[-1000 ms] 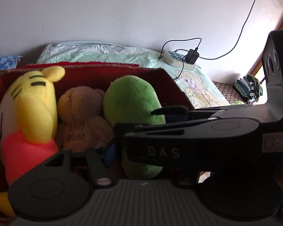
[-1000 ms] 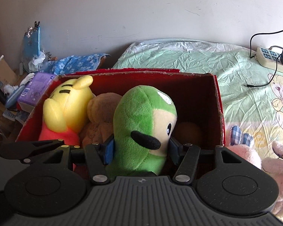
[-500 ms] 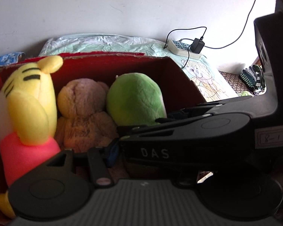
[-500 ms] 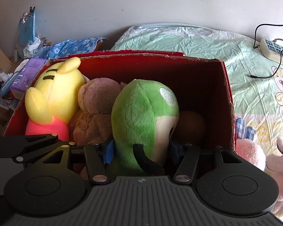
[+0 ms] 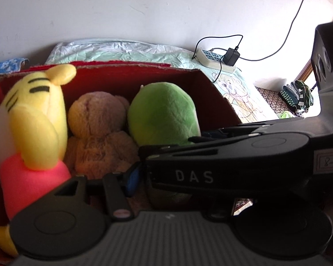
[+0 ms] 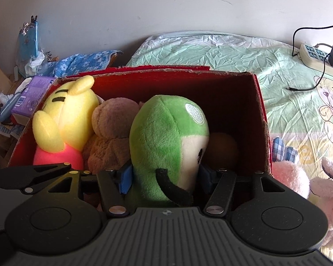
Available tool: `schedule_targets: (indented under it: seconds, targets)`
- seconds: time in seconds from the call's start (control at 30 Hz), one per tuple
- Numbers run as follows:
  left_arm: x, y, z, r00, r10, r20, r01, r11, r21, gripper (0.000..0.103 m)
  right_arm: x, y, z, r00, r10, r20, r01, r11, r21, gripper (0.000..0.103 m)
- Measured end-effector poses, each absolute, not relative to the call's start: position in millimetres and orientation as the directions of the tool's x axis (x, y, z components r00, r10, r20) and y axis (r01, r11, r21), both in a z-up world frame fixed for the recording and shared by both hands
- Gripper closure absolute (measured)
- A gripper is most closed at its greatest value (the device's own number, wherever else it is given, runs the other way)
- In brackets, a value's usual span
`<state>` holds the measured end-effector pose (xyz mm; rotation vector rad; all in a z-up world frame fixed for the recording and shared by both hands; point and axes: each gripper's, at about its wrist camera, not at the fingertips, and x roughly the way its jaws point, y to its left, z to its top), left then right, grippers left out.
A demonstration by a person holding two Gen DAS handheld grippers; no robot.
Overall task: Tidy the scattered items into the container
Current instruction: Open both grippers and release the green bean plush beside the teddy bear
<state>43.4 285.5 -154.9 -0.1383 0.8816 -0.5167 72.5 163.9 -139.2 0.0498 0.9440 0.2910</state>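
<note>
The right claw (image 6: pixel 164 178), level over the red box (image 6: pixel 258 102), grips the green plush (image 6: pixel 164 137).

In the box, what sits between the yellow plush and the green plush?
A brown plush bear sits between the yellow plush and the green plush inside the red box; both wrist views show it.

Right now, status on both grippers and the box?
Right gripper shut on green plush, low inside red box. Left gripper state unclear, right tool blocks it. Pink plush outside the box.
</note>
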Motion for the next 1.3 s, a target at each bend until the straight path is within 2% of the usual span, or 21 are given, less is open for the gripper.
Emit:
schedule_targets:
  seconds: [0.3, 0.43, 0.6, 0.67, 0.8, 0.87, 1.0, 1.3]
  targets:
    - [42, 289, -153, 0.522, -0.513, -0.681, 0.379, 0.855, -0.354, 0.038, 68, 165, -129, 0.568, 0.245, -0.786, -0.211, 0.966, 0.148, 0.037]
    - [39, 286, -154, 0.523, -0.510, -0.683, 0.393, 0.855, -0.338, 0.038, 62, 159, -111, 0.634, 0.236, -0.736, -0.202, 0.970, 0.137, 0.033]
    - [42, 284, -154, 0.521, -0.508, -0.686, 0.388, 0.857, -0.339, 0.038, 70, 151, -114, 0.627, 0.231, -0.744, -0.165, 0.973, 0.164, 0.034]
    - [41, 284, -155, 0.521, -0.507, -0.687, 0.391, 0.857, -0.336, 0.038, 71, 149, -117, 0.631, 0.227, -0.742, -0.149, 0.974, 0.172, 0.039]
    - [43, 282, -156, 0.517, -0.504, -0.692, 0.386, 0.859, -0.337, 0.037, 71, 153, -118, 0.631, 0.240, -0.738, -0.168, 0.971, 0.172, 0.040]
    - [44, 281, -157, 0.515, -0.497, -0.698, 0.382, 0.862, -0.332, 0.043, 71, 159, -121, 0.638, 0.216, -0.739, -0.174, 0.975, 0.135, 0.040]
    - [45, 280, -158, 0.513, -0.489, -0.706, 0.378, 0.867, -0.325, 0.044, 75, 155, -126, 0.644, 0.232, -0.729, -0.180, 0.972, 0.150, 0.040]
    - [45, 274, -160, 0.504, -0.480, -0.718, 0.386, 0.869, -0.310, 0.033, 77, 154, -132, 0.638, 0.232, -0.735, -0.175, 0.972, 0.156, 0.040]
